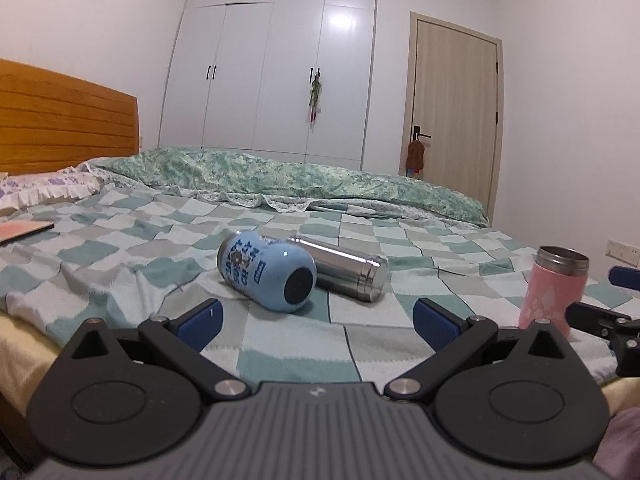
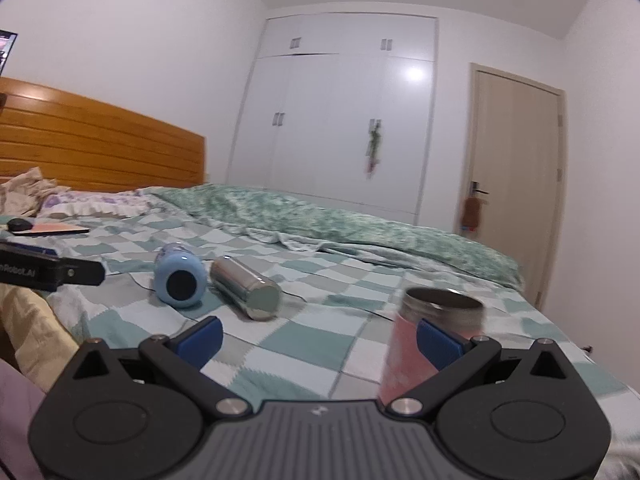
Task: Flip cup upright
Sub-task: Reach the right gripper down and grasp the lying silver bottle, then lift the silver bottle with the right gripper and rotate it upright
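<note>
A light blue cup point(image 1: 267, 275) lies on its side on the checked bed cover, its dark base toward me. A steel cup point(image 1: 345, 274) lies on its side just right of it. A pink cup point(image 1: 554, 290) with a steel rim stands upright at the right. My left gripper point(image 1: 318, 322) is open and empty, short of the blue cup. In the right wrist view the blue cup point(image 2: 179, 280) and steel cup point(image 2: 246, 289) lie ahead to the left. My right gripper point(image 2: 320, 340) is open; the pink cup point(image 2: 420, 344) stands by its right finger, partly behind it.
The bed cover point(image 1: 120, 264) is wrinkled. A green quilt point(image 1: 280, 180) is bunched along the far side. A flat pink book point(image 1: 24, 230) lies at the far left near the pillow. The wooden headboard point(image 1: 60, 120), white wardrobe and door stand behind.
</note>
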The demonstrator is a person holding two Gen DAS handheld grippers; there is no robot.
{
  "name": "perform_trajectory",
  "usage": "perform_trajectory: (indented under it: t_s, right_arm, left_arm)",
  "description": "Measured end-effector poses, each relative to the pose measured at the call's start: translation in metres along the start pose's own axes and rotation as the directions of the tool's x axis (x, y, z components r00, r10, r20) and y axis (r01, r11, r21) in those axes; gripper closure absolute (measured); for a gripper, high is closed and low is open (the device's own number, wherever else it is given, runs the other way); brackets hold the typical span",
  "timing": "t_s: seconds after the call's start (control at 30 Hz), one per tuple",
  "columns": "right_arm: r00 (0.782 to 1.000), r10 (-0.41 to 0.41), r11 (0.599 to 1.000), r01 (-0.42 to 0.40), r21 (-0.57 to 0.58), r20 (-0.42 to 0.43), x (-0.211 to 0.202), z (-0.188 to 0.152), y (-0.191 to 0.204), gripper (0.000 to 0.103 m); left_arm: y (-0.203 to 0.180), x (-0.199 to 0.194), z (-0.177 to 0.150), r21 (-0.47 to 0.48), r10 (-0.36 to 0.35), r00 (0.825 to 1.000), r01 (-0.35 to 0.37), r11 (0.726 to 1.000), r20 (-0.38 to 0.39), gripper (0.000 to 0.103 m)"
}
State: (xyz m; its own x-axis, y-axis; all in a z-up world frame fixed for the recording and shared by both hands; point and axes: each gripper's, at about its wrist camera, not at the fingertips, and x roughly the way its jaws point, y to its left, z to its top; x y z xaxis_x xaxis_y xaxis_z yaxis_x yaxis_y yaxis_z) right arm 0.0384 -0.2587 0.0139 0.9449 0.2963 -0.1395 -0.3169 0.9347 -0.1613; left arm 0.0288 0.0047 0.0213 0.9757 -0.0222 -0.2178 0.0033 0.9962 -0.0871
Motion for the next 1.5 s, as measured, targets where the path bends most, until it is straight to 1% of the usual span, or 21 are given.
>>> perform_trajectory:
  t_s: [0.13,0.27,0.4,0.53,0.7,0.87,0.97,1.1,1.17,1.2,1.23,1.27,1.3,1.33,1.43,1.5]
  right_arm:
    - [0.999,0.053,0.998,-0.053,-0.043,-0.011,0.030,0.017,0.003,0.000]
    - [0.995,0.088,0.992,-0.092,-0.086,-0.045,0.067,0.033,0.009,0.000]
    - [0.988,0.111,0.985,-0.123,-0.121,-0.105,0.114,0.045,0.018,0.000]
    - [0.977,0.123,0.974,-0.152,-0.168,-0.173,0.162,0.058,0.031,0.000]
    - [0.946,0.118,0.955,-0.192,-0.227,-0.303,0.230,0.072,0.053,0.000]
    - [0.923,0.084,0.924,-0.213,-0.318,-0.375,0.281,0.075,0.080,0.001]
    - [0.900,0.073,0.901,-0.244,-0.358,-0.431,0.308,0.077,0.095,0.002]
    - [0.853,0.078,0.871,-0.310,-0.381,-0.516,0.340,0.071,0.109,0.011]
    - [0.836,0.075,0.859,-0.331,-0.391,-0.543,0.352,0.066,0.117,0.017]
    - [0.827,0.078,0.857,-0.340,-0.386,-0.557,0.358,0.063,0.121,0.023]
    - [0.812,0.086,0.857,-0.355,-0.373,-0.577,0.363,0.061,0.123,0.030]
    - [0.799,0.090,0.857,-0.366,-0.363,-0.594,0.367,0.058,0.125,0.030]
    - [0.797,0.083,0.857,-0.363,-0.366,-0.598,0.369,0.056,0.126,0.033]
    - [0.798,0.082,0.856,-0.362,-0.368,-0.597,0.371,0.054,0.126,0.038]
    - [0.801,0.094,0.866,-0.359,-0.348,-0.591,0.368,0.054,0.121,0.039]
    - [0.811,0.094,0.870,-0.349,-0.348,-0.578,0.362,0.053,0.120,0.040]
  left_arm:
    - [-0.001,0.017,0.016,0.030,0.000,1.000,0.000,1.000,0.001,0.000]
    - [-0.001,0.042,0.034,0.074,-0.002,1.000,0.002,0.997,-0.006,0.000]
    - [0.003,0.066,0.046,0.123,0.008,1.000,-0.006,0.992,-0.013,0.000]
    - [0.011,0.092,0.055,0.160,0.014,0.999,-0.008,0.987,-0.037,0.000]
    - [0.027,0.127,0.062,0.213,0.036,0.997,-0.019,0.977,-0.073,0.000]
    - [0.050,0.156,0.068,0.250,0.057,0.992,-0.029,0.968,-0.109,0.000]
    - [0.064,0.169,0.071,0.265,0.067,0.990,-0.031,0.964,-0.127,0.000]
    - [0.083,0.184,0.074,0.274,0.052,0.987,-0.008,0.962,-0.154,0.000]
    - [0.091,0.193,0.074,0.277,0.043,0.984,0.007,0.961,-0.175,0.000]
    - [0.095,0.196,0.073,0.275,0.037,0.983,0.015,0.961,-0.181,0.000]
    - [0.099,0.199,0.072,0.269,0.026,0.982,0.026,0.963,-0.186,0.000]
    - [0.103,0.201,0.072,0.258,0.014,0.981,0.037,0.965,-0.191,0.000]
    - [0.107,0.203,0.071,0.245,0.004,0.980,0.045,0.969,-0.197,0.000]
    - [0.110,0.203,0.070,0.234,-0.004,0.980,0.052,0.971,-0.199,0.000]
    - [0.115,0.206,0.069,0.223,-0.013,0.979,0.059,0.973,-0.204,0.000]
    - [0.114,0.205,0.068,0.221,-0.011,0.979,0.058,0.974,-0.206,0.000]
